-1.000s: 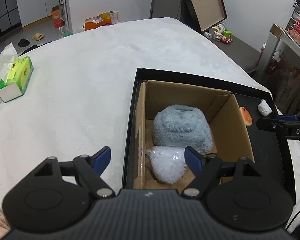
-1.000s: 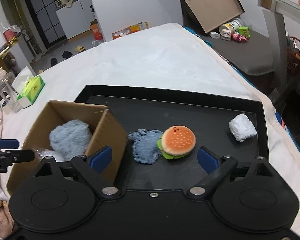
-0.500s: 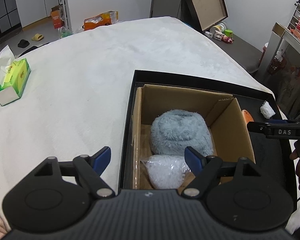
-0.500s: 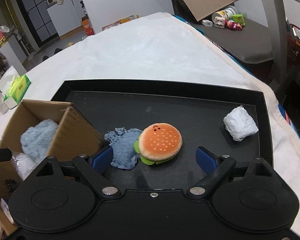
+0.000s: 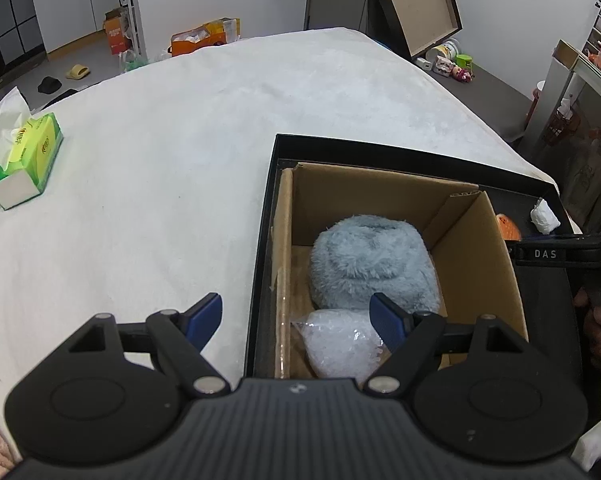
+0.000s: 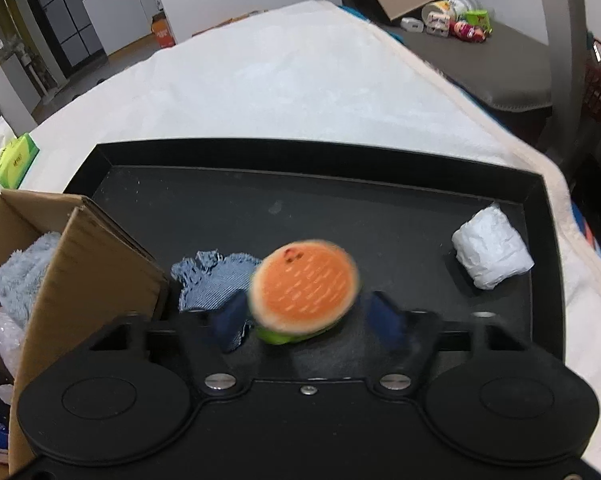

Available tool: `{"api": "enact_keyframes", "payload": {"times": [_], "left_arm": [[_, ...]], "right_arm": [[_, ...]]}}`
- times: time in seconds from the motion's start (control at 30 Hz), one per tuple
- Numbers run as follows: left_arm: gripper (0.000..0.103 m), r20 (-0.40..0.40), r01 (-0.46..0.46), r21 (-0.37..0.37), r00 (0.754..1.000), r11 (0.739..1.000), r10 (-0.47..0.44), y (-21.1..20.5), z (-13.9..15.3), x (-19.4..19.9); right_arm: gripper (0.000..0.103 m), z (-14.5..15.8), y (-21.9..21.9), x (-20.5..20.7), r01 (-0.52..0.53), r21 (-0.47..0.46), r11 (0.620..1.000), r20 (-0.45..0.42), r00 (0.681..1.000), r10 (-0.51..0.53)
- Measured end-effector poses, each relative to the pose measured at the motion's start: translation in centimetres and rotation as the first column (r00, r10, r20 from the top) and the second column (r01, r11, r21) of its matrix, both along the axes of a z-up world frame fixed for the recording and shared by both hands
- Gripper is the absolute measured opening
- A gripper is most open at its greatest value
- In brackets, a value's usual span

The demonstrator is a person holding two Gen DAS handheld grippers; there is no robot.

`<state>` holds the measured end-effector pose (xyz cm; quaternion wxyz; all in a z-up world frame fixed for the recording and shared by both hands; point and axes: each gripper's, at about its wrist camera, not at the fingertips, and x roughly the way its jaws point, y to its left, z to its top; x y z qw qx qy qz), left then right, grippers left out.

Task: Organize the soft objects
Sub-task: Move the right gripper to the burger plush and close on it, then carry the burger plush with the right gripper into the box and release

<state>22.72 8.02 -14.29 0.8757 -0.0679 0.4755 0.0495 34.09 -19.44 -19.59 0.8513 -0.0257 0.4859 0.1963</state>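
Note:
A plush burger (image 6: 304,288) lies on the black tray (image 6: 300,156), overlapping a blue denim scrap (image 6: 212,280). My right gripper (image 6: 310,318) is closing, and its blurred blue pads press the burger's two sides. To the left stands a cardboard box (image 5: 484,248) holding a fluffy light-blue plush (image 5: 368,260) and a clear bubble-wrap bag (image 5: 336,344). My left gripper (image 5: 296,308) hovers open over the box's near left corner, holding nothing. A white wad (image 6: 492,256) sits at the tray's right side.
The tray rests on a white cloth-covered table (image 5: 160,160). A green tissue box (image 5: 24,164) stands at the table's far left. A hand (image 5: 596,332) holds the right gripper's black body at the right edge of the left wrist view. Clutter lies on the floor beyond the table.
My right gripper has come down and closer to the burger, and its jaws have narrowed from wide open onto the burger's sides. My left gripper has stayed put and open.

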Motion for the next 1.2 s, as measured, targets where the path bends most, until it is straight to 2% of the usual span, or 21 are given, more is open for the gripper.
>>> {"api": "enact_keyframes", "payload": {"times": [0.27, 0.67, 0.97, 1.2], "left_arm": [[0.079, -0.003, -0.014, -0.008, 1.0, 1.0, 0.014, 0.3, -0.2, 0.0], [0.079, 0.02, 0.006, -0.033, 1.0, 0.999, -0.006, 0.2, 0.5, -1.0], [0.079, 0.032, 0.021, -0.046, 0.999, 0.999, -0.019, 0.4, 1.0, -1.9], [0.079, 0.039, 0.032, -0.048, 0.999, 0.998, -0.03, 0.8, 0.9, -2.4]], "right_arm": [[0.043, 0.8, -0.4, -1.3, -0.01, -0.023, 1.0, 0.015, 1.0, 0.01], [0.043, 4.4, -0.7, -3.3, -0.013, -0.015, 1.0, 0.057, 0.998, 0.014], [0.043, 7.6, 1.2, -4.7, -0.062, -0.002, 0.998, 0.108, 0.992, 0.062], [0.043, 8.9, 2.7, -5.7, -0.085, -0.008, 0.996, 0.13, 0.988, 0.085]]}}
